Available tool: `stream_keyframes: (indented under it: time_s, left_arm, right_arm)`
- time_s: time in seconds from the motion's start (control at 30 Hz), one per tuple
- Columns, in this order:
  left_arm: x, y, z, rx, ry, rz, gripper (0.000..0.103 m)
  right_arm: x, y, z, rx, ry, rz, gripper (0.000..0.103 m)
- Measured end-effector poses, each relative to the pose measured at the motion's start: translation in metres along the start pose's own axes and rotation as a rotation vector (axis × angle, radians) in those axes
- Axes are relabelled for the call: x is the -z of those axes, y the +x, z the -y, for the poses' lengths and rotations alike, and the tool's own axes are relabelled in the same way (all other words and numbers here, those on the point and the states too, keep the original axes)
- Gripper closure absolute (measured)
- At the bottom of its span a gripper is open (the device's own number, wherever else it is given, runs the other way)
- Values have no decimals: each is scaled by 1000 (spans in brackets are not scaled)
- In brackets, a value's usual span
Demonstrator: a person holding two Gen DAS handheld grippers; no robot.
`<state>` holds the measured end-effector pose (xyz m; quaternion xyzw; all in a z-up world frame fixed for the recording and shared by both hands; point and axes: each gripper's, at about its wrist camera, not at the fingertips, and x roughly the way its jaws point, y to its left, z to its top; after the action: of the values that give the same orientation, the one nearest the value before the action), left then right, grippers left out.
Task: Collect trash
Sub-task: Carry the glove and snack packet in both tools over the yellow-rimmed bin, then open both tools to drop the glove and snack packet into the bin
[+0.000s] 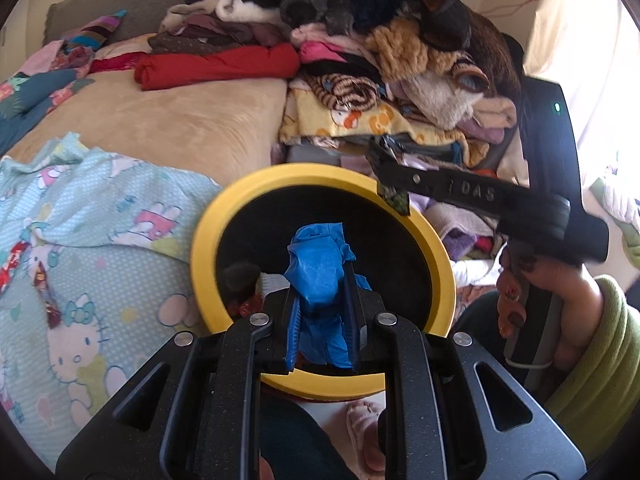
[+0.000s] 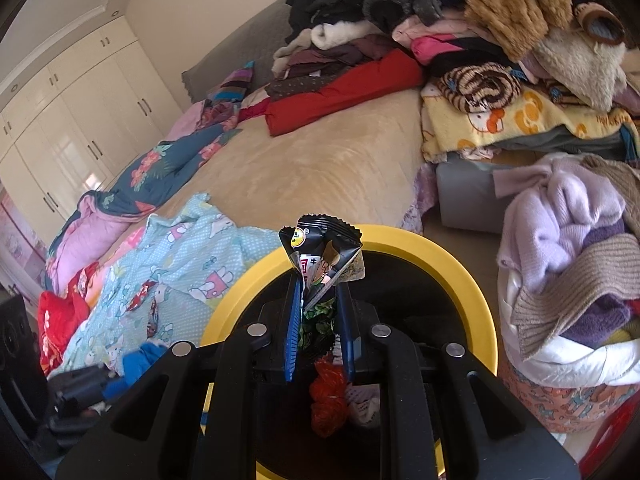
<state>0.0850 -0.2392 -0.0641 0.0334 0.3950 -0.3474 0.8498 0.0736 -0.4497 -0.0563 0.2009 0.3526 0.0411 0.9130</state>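
Left hand-held gripper (image 1: 320,300) pinches blue glove (image 1: 320,268); right hand-held gripper (image 2: 320,312) pinches snack wrapper (image 2: 322,256).

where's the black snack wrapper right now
The black snack wrapper is pinched in the right hand-held gripper, at the centre of the right wrist view, over the yellow-rimmed bin beside the bed.
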Motion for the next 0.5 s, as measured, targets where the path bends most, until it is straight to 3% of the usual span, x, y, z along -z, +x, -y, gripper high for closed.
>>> stream_keyframes:
  time_s: [0.2, 0.4, 0.43, 0.5]
  left_arm:
    - [5, 23, 6, 21, 19, -53, 91]
    - [8, 46, 4, 45, 7, -103, 90]
    - [8, 49, 3, 51, 5, -107, 89]
    - [8, 51, 0, 41, 1, -102, 70]
  right_arm:
    - [2, 6, 10, 0, 28, -18, 85]
    - [4, 12, 13, -5, 46, -42, 71]
    - [4, 12, 13, -6, 50, -40, 62]
    - [3, 11, 15, -8, 63, -34, 55]
